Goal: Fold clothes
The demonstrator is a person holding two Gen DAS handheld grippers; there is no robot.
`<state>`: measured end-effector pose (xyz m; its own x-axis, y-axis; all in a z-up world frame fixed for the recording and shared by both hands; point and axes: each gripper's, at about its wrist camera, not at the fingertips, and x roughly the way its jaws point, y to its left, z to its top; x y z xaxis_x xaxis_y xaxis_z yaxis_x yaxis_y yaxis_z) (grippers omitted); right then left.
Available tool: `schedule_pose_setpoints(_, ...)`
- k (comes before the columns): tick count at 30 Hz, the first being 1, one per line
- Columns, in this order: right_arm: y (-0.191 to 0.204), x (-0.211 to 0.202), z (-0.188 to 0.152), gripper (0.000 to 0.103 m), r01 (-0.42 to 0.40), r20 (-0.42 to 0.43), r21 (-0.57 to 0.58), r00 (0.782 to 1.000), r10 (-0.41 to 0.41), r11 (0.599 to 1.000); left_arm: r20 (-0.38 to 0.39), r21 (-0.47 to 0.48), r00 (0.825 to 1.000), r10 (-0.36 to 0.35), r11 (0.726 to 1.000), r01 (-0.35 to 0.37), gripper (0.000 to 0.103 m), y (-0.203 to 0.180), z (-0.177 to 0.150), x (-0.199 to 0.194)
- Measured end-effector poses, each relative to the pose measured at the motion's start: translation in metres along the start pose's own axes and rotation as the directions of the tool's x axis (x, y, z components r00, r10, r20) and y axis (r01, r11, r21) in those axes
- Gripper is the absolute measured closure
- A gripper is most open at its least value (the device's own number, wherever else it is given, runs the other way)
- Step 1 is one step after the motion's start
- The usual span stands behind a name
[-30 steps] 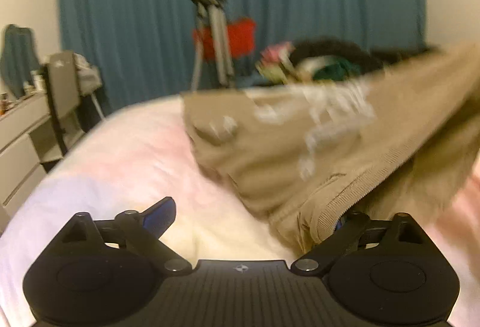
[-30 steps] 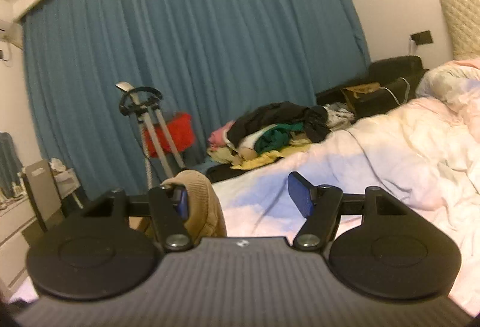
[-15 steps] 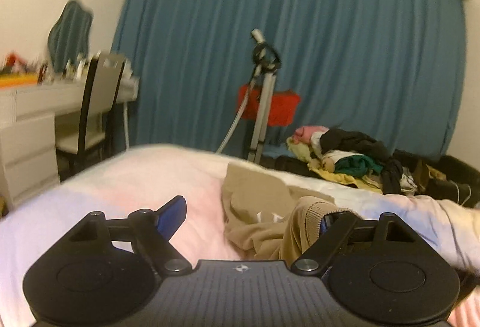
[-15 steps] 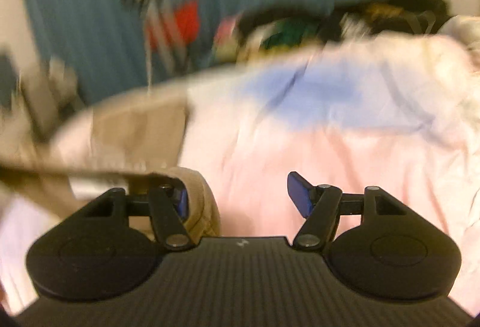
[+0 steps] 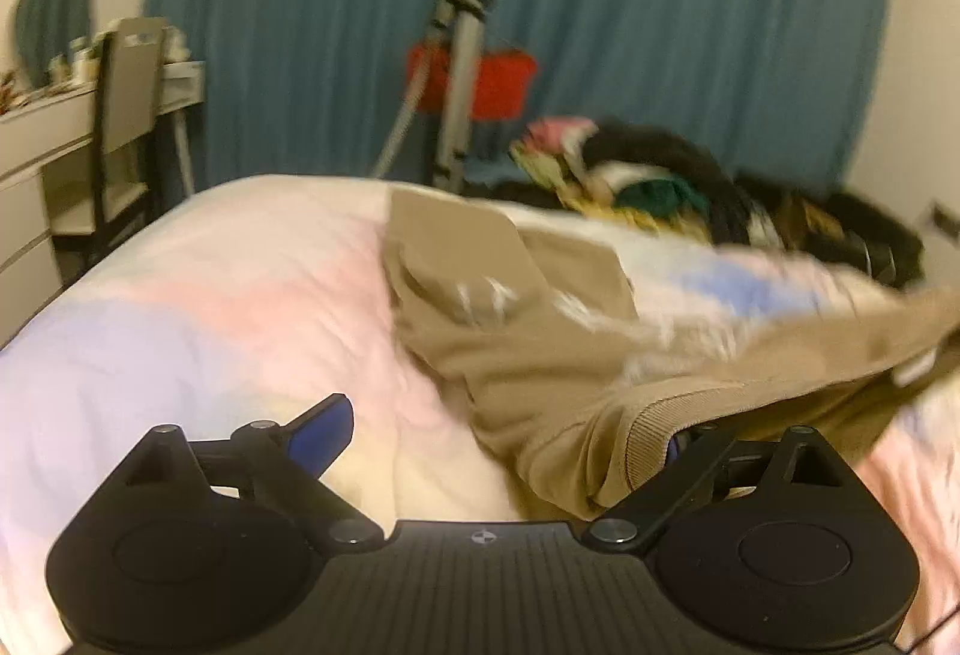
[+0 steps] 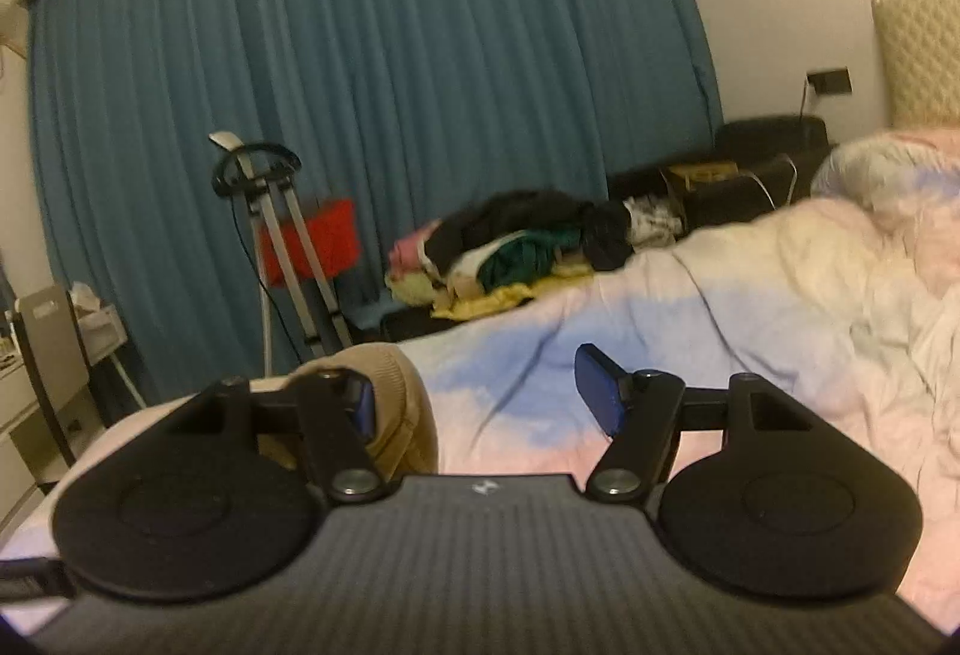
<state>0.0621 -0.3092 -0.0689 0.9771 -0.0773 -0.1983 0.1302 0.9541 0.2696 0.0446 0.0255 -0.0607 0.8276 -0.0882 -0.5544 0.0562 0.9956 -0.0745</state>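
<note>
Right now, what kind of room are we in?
Most likely a bedroom: a bed with a pink and blue duvet, a heap of clothes beyond it, and a white dresser with a chair by the blue curtain.

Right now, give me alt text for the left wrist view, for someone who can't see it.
A tan sweatshirt with blurred white lettering lies spread on a pink and blue duvet, its ribbed hem draped over one finger of the left gripper, whose jaws are opening. Behind stand a teal curtain, a tripod and a pile of clothes.
</note>
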Motion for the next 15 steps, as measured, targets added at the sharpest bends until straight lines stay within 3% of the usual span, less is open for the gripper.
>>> schedule_pose_setpoints(4,0.006,-0.001,0.000,0.036,-0.011,0.012,-0.028,1.000,0.011,1.000,-0.056,0.175,0.998,-0.014,0.984,0.024,0.003,-0.031,-0.014,0.015)
schedule_pose_setpoints(9,0.003,-0.001,0.002,0.036,-0.019,0.008,-0.027,1.000,0.019,0.999,-0.033,0.315,0.999,0.043,0.949,-0.031,0.003,-0.059,-0.028,0.030)
schedule_pose_setpoints(12,0.002,-0.001,0.003,0.036,-0.023,0.001,-0.027,1.000,0.023,0.999,0.047,0.256,0.995,0.086,0.962,-0.095,0.006,-0.055,-0.020,0.029)
schedule_pose_setpoints(15,0.002,0.005,-0.001,0.036,-0.022,-0.042,-0.045,0.999,0.020,0.999,0.149,0.084,0.976,0.161,0.981,-0.174,0.006,-0.032,-0.006,0.014)
